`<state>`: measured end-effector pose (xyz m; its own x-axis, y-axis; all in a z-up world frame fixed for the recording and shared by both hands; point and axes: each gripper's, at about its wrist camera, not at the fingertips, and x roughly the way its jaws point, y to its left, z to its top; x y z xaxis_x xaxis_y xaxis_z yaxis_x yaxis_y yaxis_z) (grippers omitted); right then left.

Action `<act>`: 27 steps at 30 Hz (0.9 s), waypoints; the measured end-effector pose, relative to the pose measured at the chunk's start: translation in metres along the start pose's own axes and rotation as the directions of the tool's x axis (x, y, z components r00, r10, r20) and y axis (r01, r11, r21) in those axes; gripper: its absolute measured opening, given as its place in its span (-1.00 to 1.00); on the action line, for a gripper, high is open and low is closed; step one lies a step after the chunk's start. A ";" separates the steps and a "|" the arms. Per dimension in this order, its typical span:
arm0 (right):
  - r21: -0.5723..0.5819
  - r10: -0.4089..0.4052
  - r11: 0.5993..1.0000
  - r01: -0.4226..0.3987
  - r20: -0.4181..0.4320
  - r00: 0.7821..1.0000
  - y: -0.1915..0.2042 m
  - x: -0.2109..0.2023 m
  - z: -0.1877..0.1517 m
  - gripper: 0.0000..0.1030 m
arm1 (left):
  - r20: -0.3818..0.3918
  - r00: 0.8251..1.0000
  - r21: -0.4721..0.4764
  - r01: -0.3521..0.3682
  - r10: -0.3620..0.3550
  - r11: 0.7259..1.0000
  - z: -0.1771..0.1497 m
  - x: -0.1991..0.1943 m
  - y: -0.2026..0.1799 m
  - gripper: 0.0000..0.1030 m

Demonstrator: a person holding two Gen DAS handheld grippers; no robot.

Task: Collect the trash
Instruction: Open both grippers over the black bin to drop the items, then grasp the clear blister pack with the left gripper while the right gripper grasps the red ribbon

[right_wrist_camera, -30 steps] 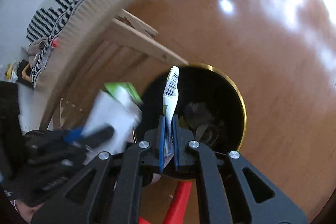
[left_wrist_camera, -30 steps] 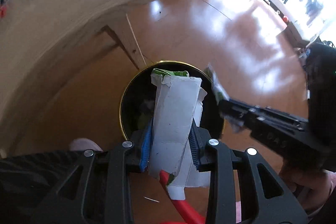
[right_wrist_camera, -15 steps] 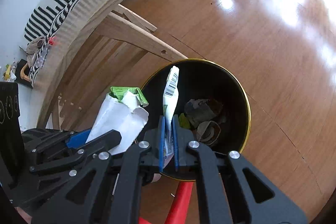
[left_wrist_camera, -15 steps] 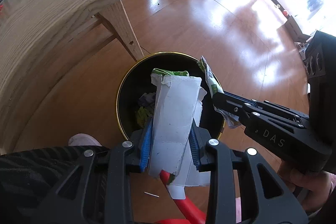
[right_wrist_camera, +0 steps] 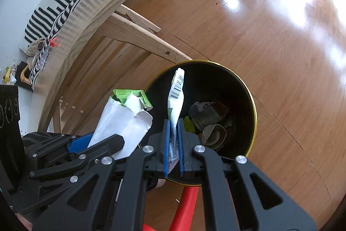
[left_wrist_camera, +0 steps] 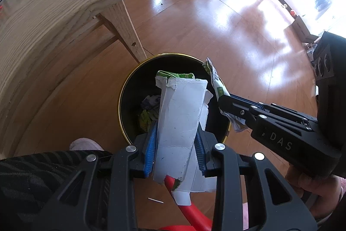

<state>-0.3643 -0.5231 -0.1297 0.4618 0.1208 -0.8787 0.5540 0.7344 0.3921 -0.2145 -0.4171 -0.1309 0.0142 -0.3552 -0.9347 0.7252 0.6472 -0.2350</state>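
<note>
Trash bin (right_wrist_camera: 244,88) partly hidden behind fingers clenching torn carton (left_wrist_camera: 179,122) left, wrapper (right_wrist_camera: 176,99) right.

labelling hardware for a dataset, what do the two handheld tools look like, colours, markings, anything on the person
Both are matte black, skeletal linkage frames with silver screw heads. The left tool and right tool have ribbed blue pads on their fingers. White "DAS" lettering marks the right tool's side. The person wears dark striped fabric; a bare hand holds the right one.

The right tongs (left_wrist_camera: 222,101) with the thin wrapper (right_wrist_camera: 176,96) are now steady over the black bin (right_wrist_camera: 248,101), closer beside the left tongs (left_wrist_camera: 176,144), no longer blurry.
</note>
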 end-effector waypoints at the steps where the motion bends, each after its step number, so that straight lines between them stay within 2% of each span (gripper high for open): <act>1: 0.007 0.002 1.000 -0.002 0.001 1.000 -0.001 -0.001 0.001 -0.85 | 0.000 1.000 -0.003 0.000 0.000 1.000 0.000 0.000 0.000 -0.35; 2: 0.013 0.006 1.000 -0.006 0.003 1.000 -0.001 -0.002 0.001 -0.85 | -0.001 1.000 -0.008 -0.002 0.002 1.000 0.000 0.000 0.001 -0.25; 3: 0.022 0.013 1.000 -0.013 0.006 1.000 -0.002 -0.003 0.003 -0.80 | -0.005 1.000 -0.013 -0.001 0.001 1.000 0.000 0.000 0.002 0.08; 4: 0.032 0.018 0.999 -0.018 0.017 1.000 -0.003 -0.005 0.004 -0.43 | -0.010 1.000 -0.022 0.009 -0.009 1.000 -0.001 0.000 0.003 0.37; 5: 0.041 0.022 0.999 -0.023 0.030 0.999 -0.006 -0.007 0.006 0.39 | -0.008 1.000 -0.032 0.027 -0.027 0.999 -0.001 -0.001 0.004 0.89; 6: 0.059 0.023 0.998 -0.026 0.064 0.998 -0.008 -0.014 0.008 0.73 | -0.003 0.999 -0.037 0.043 -0.043 0.998 -0.002 -0.001 0.005 0.89; 7: 0.068 0.022 0.997 -0.028 0.086 0.996 -0.010 -0.018 0.010 0.88 | -0.002 0.998 -0.042 0.068 -0.068 0.997 -0.003 -0.001 0.005 0.89; 10: 0.090 -0.004 0.996 -0.009 0.146 0.989 -0.015 -0.032 0.015 0.88 | -0.005 0.994 -0.064 0.107 -0.107 0.992 -0.004 -0.004 0.007 0.89; 13: 0.081 -0.069 0.995 0.051 0.241 0.968 -0.015 -0.049 0.020 0.88 | 0.174 0.975 -0.096 0.156 -0.138 0.983 -0.003 -0.044 0.017 0.89; 15: 0.060 -0.106 0.994 0.092 0.287 0.952 -0.008 -0.053 0.023 0.88 | 0.277 0.955 -0.101 0.139 -0.106 0.985 -0.003 -0.074 0.028 0.89; 16: 0.050 -0.114 0.993 0.104 0.299 0.947 -0.003 -0.053 0.026 0.88 | 0.328 0.942 -0.110 0.117 -0.075 0.987 -0.001 -0.094 0.040 0.89; 18: 0.016 -0.108 0.994 0.108 0.313 0.944 0.012 -0.051 0.034 0.88 | 0.363 0.931 -0.155 0.091 -0.029 0.984 0.001 -0.120 0.067 0.89; 21: -0.076 -0.070 0.992 0.101 0.333 0.940 0.054 -0.043 0.050 0.88 | 0.381 0.921 -0.214 0.004 0.080 0.977 -0.001 -0.152 0.114 0.89; 23: -0.149 -0.044 0.984 0.100 0.342 0.939 0.088 -0.036 0.061 0.88 | 0.386 0.900 -0.267 -0.102 0.204 0.958 -0.004 -0.176 0.158 0.89; 25: -0.245 -0.008 0.964 0.101 0.352 0.936 0.135 -0.027 0.074 0.88 | 0.368 0.883 -0.318 -0.176 0.293 0.932 -0.007 -0.192 0.197 0.89; 27: -0.341 0.021 0.934 0.104 0.344 0.939 0.180 -0.013 0.085 0.88 | 0.332 0.879 -0.371 -0.213 0.343 0.904 -0.009 -0.203 0.237 0.89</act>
<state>-0.2115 -0.4491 -0.0246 0.6836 -0.1010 -0.7229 0.3298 0.9263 0.1824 -0.0515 -0.1851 0.0010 0.4899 -0.3141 -0.8133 0.3971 0.9108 -0.1125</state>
